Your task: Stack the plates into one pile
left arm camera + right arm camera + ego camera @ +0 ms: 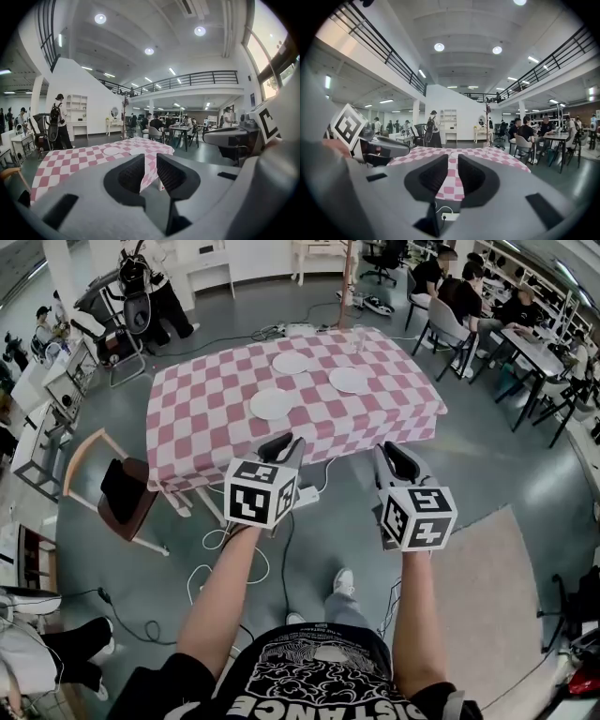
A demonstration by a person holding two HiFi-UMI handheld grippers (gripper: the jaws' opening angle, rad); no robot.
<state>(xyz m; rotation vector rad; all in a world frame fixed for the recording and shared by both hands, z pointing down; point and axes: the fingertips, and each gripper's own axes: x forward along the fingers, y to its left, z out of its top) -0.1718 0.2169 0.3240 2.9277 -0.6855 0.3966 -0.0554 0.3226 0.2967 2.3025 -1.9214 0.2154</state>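
Note:
Three white plates lie apart on a table with a pink-and-white checked cloth: one at the near left, one at the back, one at the right. My left gripper and right gripper hang side by side above the floor, short of the table's near edge, both pointing toward it. In the left gripper view the jaws stand a narrow gap apart with nothing between them, and two plates show far beyond. The right gripper likewise shows a narrow empty gap.
A clear glass stands at the table's far edge. A wooden chair sits left of the table. A power strip and cables lie on the floor under the near edge. People sit at desks at the right.

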